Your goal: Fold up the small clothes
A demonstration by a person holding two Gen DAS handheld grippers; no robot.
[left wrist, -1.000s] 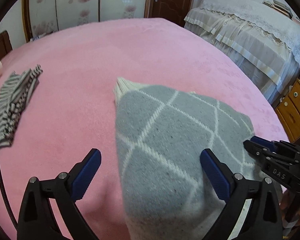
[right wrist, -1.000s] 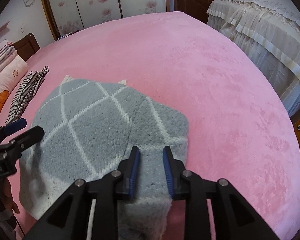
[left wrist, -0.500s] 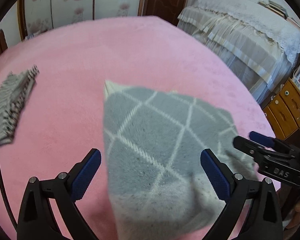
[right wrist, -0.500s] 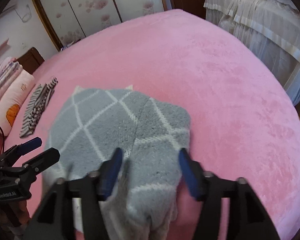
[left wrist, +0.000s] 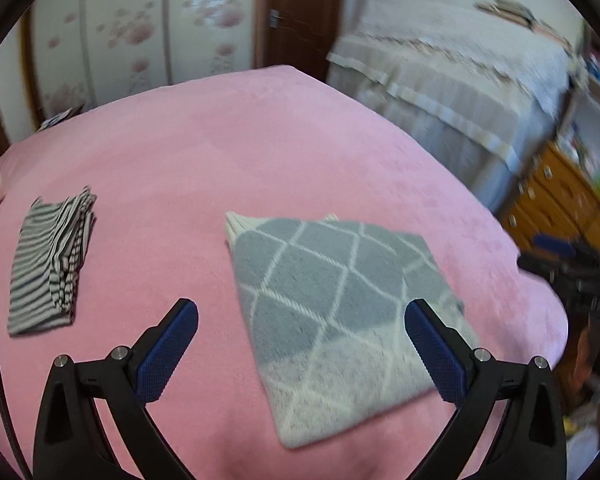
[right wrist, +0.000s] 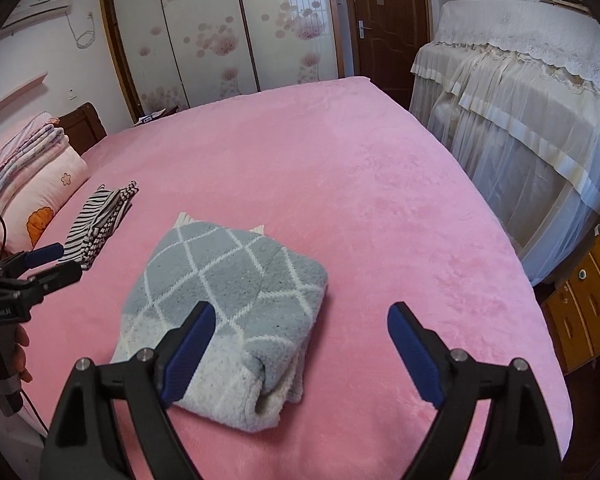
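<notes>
Now your right tool (right wrist: 298,344) stands wide, its jaws having just been opening, with nothing pressed between the blue pads. Its left finger (right wrist: 188,350) crosses the near corner of the sweater (right wrist: 228,280) in the picture and looks to hang above it; the right finger shows over bare pink bed cover (right wrist: 380,200).

Your left tool (left wrist: 300,348) is wide too, empty. Between its fingers in the left view you see the sweater lying flat on the cover, not touched by either pad.

Sweater: grey with a white diamond pattern, pale cream at the near end. Folded into a compact rectangle near the bed's front edge. From the right view, the near right corner shows rolled, thick layers and a bit of cream cloth poking out. A cream ribbed hem peeks out at the far edge.

Striped garment (left wrist: 52,264), grey and white, lies folded well apart to the left of the sweater, toward the pillows (right wrist: 32,196).

From the right view, your left tool shows at the left edge, off the bed's side, with your hand (right wrist: 18,354) on its grip. From the left view, your right tool shows blurred at the right edge.

Beyond: wardrobe (right wrist: 220,32) with flowered sliding doors, dark door (right wrist: 388,20), lace-covered furniture (right wrist: 520,92), wooden drawers (right wrist: 592,292).
</notes>
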